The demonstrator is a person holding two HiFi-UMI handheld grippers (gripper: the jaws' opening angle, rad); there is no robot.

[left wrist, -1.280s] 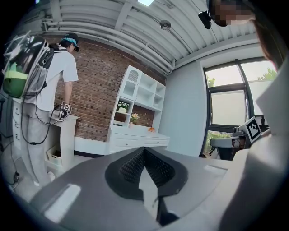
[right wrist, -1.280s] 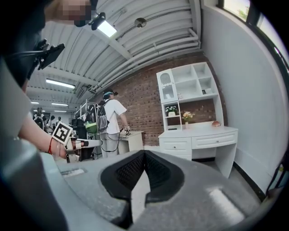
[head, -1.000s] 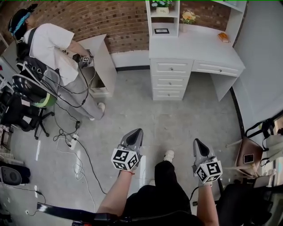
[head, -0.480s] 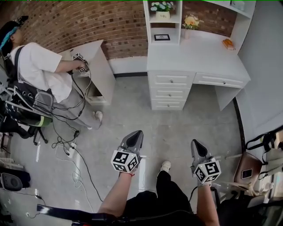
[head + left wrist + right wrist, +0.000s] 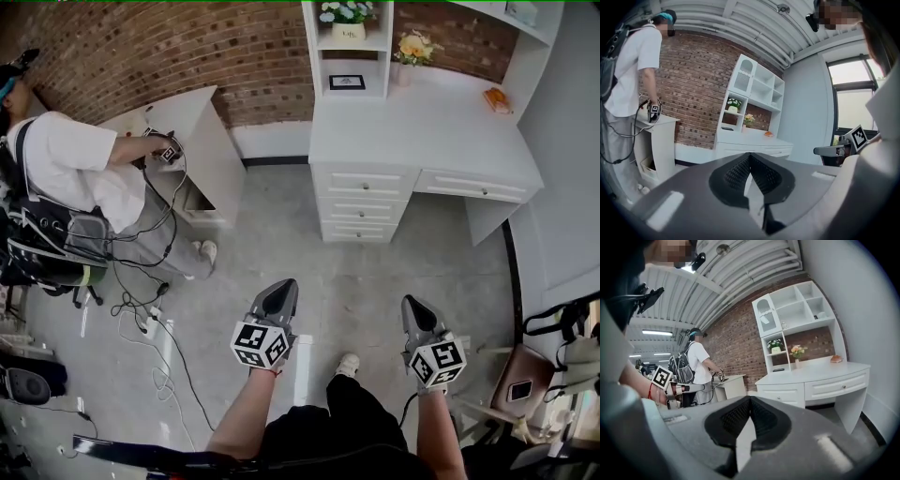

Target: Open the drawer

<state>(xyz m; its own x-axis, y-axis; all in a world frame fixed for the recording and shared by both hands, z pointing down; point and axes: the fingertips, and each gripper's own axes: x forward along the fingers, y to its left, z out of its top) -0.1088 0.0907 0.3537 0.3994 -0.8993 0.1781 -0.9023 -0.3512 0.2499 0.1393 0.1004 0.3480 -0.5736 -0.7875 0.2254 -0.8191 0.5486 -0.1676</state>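
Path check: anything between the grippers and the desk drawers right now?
Nothing visible. Only bare floor lies between the left gripper, the right gripper and the desk drawers, all closed. The other person and the floor cables sit well off to the left, outside that path. Both grippers are shut and empty.

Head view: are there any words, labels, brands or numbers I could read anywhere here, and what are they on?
No word or number can be read in any view.
Small dark frame: its print is too small to read.
Flower pot: dark mark on its front, too small to read.
Left gripper and right gripper: black-and-white square marker patterns, not letters.
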